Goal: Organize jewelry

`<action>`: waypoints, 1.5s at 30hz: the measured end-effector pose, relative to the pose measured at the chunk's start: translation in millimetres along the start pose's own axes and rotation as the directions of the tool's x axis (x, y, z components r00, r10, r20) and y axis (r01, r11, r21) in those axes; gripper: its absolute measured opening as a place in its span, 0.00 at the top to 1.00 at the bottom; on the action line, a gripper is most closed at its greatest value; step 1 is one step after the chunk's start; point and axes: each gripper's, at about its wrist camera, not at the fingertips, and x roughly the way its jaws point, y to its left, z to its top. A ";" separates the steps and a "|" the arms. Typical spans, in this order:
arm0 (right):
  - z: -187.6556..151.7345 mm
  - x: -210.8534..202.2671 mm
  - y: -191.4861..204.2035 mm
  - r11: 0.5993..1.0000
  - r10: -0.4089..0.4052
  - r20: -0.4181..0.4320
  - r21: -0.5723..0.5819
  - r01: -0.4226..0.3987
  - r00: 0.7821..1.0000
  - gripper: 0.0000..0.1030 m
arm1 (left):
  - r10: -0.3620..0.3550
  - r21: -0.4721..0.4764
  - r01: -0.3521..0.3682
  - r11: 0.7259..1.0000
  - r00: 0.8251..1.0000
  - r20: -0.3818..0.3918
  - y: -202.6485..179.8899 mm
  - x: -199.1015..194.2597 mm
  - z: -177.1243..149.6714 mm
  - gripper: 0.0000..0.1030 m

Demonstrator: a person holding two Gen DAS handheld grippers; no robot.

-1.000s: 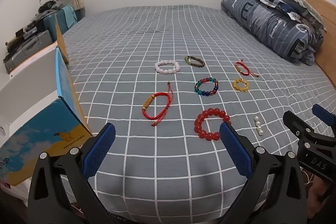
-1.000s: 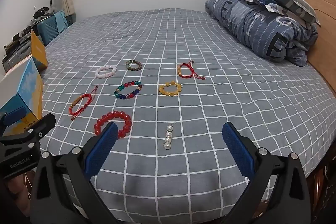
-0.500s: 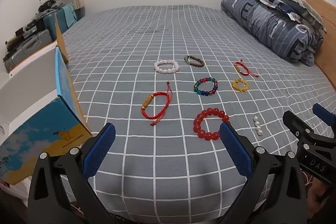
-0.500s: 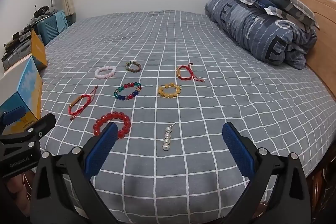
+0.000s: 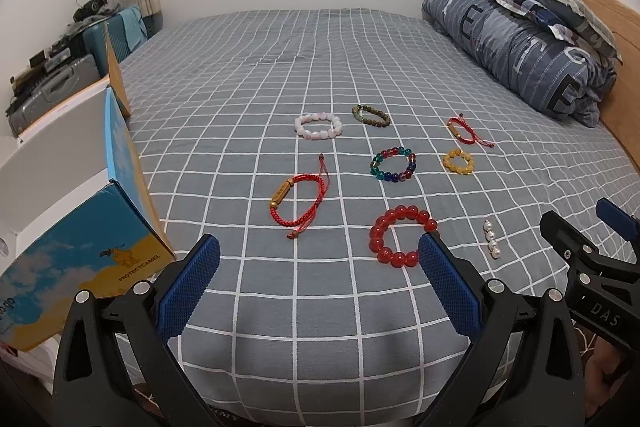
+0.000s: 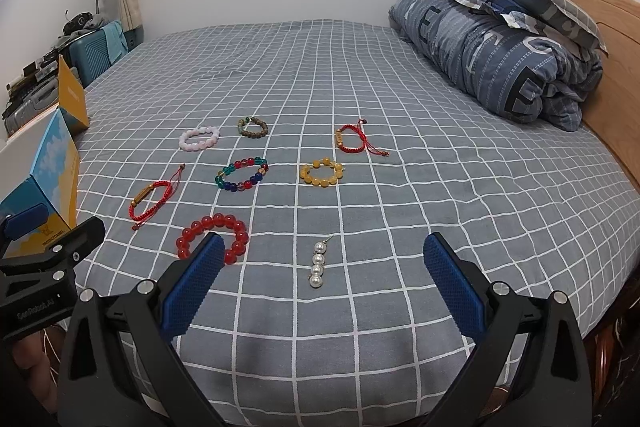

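Several bracelets lie on the grey checked bed point(image 5: 280, 75). A red bead bracelet point(image 5: 401, 242) point(image 6: 213, 237) and a pearl piece point(image 5: 491, 244) point(image 6: 318, 265) lie nearest. Behind them are a red cord bracelet point(image 5: 298, 203) point(image 6: 154, 199), a multicolour bead bracelet point(image 5: 393, 164) point(image 6: 241, 174), a yellow one point(image 5: 458, 161) point(image 6: 322, 171), a pink one point(image 5: 318, 125) point(image 6: 199, 138), a brown one point(image 5: 371, 115) point(image 6: 253, 127) and a second red cord bracelet point(image 5: 464, 129) point(image 6: 354, 139). My left gripper point(image 5: 318, 281) is open and empty in front of the red beads. My right gripper point(image 6: 320, 283) is open and empty over the pearl piece.
An open blue and yellow box point(image 5: 88, 239) point(image 6: 52, 171) stands at the bed's left edge. A folded blue duvet and pillows point(image 5: 524, 43) point(image 6: 500, 43) lie at the right by the wooden headboard. Suitcases point(image 5: 56, 87) stand by the left wall.
Both grippers have crept slightly nearer the bed; the jewelry sits a little lower in view. Nothing has been touched.
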 end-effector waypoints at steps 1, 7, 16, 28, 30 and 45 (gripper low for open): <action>-0.1 0.0 0.2 1.000 0.000 0.000 0.000 0.000 1.000 0.07 | 0.000 0.000 0.000 1.000 1.000 0.000 -0.4 0.0 -0.1 0.05; 0.5 0.1 -0.2 1.000 0.001 0.004 -0.001 -0.001 1.000 0.07 | -0.006 -0.001 0.006 1.000 1.000 0.004 1.7 -1.6 -0.5 0.05; -0.4 0.3 1.5 1.000 -0.011 0.000 -0.015 0.011 1.000 0.07 | 0.002 -0.006 -0.002 1.000 1.000 -0.008 0.6 -2.8 0.3 0.05; -0.5 2.2 2.2 1.000 -0.005 -0.011 -0.016 0.005 1.000 0.07 | -0.002 -0.002 0.002 1.000 1.000 -0.014 -1.5 -2.5 1.3 0.05; -0.7 2.0 1.9 1.000 -0.005 -0.009 -0.016 0.005 1.000 0.07 | -0.002 -0.002 0.002 1.000 1.000 -0.017 -1.7 -2.0 1.8 0.05; -0.5 2.5 2.0 1.000 -0.006 -0.008 -0.017 0.006 1.000 0.07 | 0.004 -0.003 -0.004 1.000 1.000 -0.017 -2.6 -1.9 1.0 0.05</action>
